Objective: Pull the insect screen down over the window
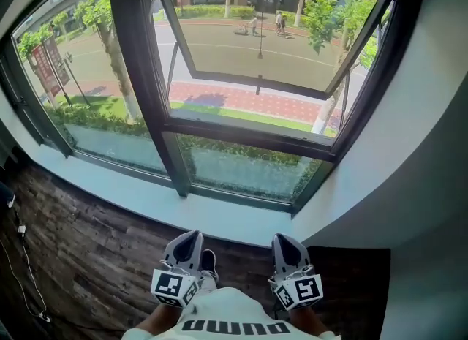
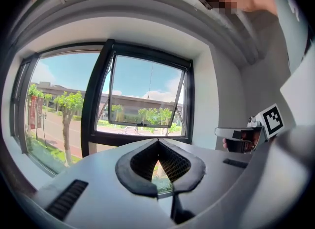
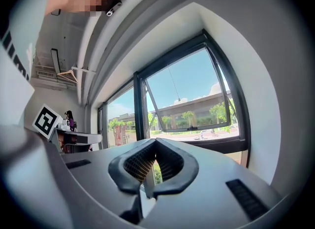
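Dark wood-plank floor (image 1: 95, 258), thin white cable (image 1: 26, 258) trailing across its left side

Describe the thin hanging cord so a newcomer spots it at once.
Find the black-framed window. Its right-hand sash is swung outward at the bottom. Down the middle of that opening hangs a thin dark cord, the only slender line among thick frame bars.

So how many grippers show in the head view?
2. The left gripper sits low, left of centre, over the wooden floor; the right gripper is beside it to the right. Both are shut and empty.
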